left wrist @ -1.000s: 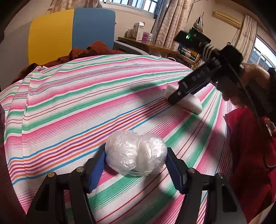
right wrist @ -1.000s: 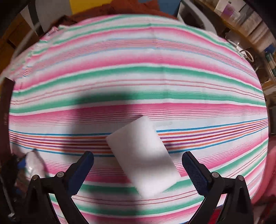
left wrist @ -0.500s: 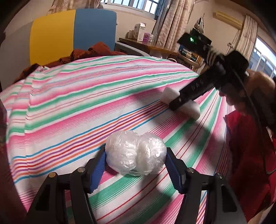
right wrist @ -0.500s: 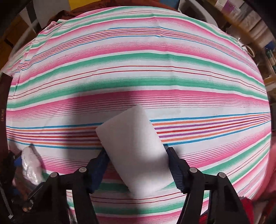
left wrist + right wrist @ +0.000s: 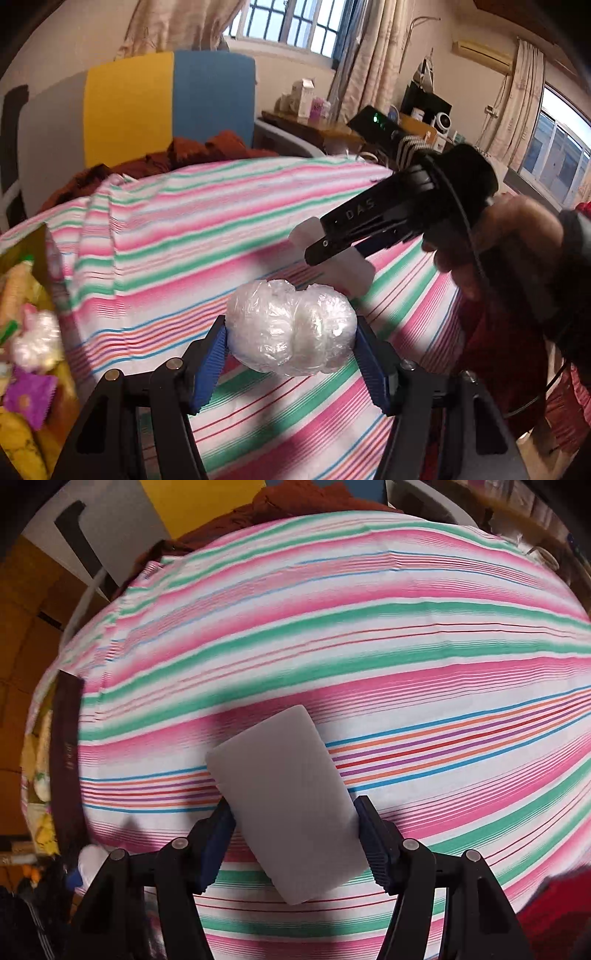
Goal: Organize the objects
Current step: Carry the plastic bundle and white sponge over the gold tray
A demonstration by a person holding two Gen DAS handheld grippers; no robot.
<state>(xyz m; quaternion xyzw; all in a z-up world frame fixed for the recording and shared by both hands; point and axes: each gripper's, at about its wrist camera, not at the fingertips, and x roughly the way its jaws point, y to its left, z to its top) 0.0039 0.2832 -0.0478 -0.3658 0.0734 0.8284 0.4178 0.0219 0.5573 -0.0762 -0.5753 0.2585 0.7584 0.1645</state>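
Left gripper (image 5: pixel 291 354) pinches the bundle (image 5: pixel 291 328), right gripper (image 5: pixel 295 834) the sponge (image 5: pixel 286 801); carry both level toward the table's left edge without squeezing harder.

Left wrist view: low behind the left tool (image 5: pixel 291 349), facing obliquely across the striped surface (image 5: pixel 177 236) toward curtained windows (image 5: pixel 291 22), close to the wrapped bundle (image 5: pixel 291 326). Right wrist view: above the right tool (image 5: pixel 295 834), facing steeply down, close to the white block (image 5: pixel 284 797). Shared: striped surface (image 5: pixel 369 627), white block (image 5: pixel 351 267), plus right tool (image 5: pixel 334 253) visible from the left.
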